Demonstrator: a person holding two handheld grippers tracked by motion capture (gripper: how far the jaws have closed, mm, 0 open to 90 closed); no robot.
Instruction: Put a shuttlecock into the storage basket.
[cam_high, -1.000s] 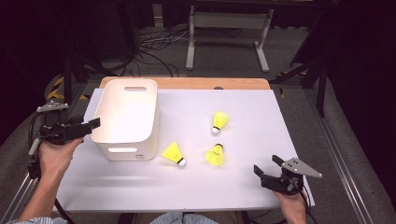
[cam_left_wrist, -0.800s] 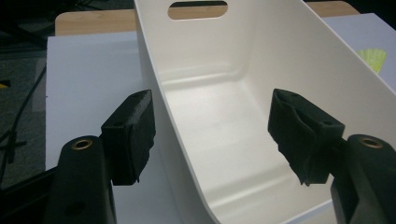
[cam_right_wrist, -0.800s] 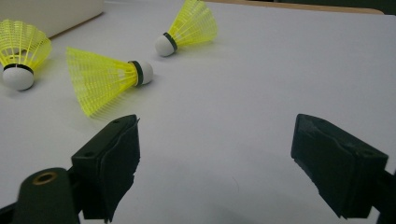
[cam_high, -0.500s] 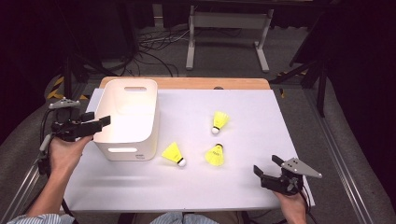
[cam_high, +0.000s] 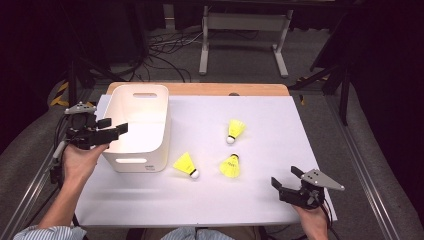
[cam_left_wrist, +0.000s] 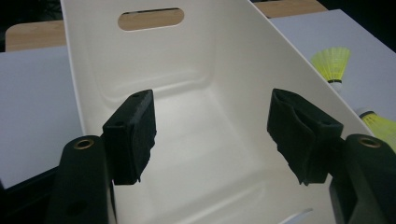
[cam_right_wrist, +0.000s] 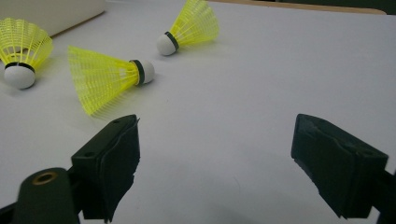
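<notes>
Three yellow shuttlecocks lie on the white sheet: one (cam_high: 186, 165) beside the bin's front right corner, one (cam_high: 230, 166) to its right, one (cam_high: 234, 130) farther back. A white plastic bin (cam_high: 137, 127) stands at the left, nothing showing inside it (cam_left_wrist: 196, 135). My left gripper (cam_high: 112, 129) is open, its jaws reaching over the bin's left rim and pointing into it (cam_left_wrist: 212, 135). My right gripper (cam_high: 286, 177) rests open at the front right, nothing between its jaws (cam_right_wrist: 217, 158). In the right gripper view the nearest shuttlecock (cam_right_wrist: 105, 79) lies ahead to the left of its jaws.
The white sheet (cam_high: 260, 200) covers a wooden table (cam_high: 210, 89). Dark floor with cables and a metal stand (cam_high: 240, 30) lie beyond the table. A metal rail (cam_high: 30, 180) runs along the left side.
My left gripper has moved right, from outside the bin's left wall to over its rim. The right gripper and the shuttlecocks have stayed put.
</notes>
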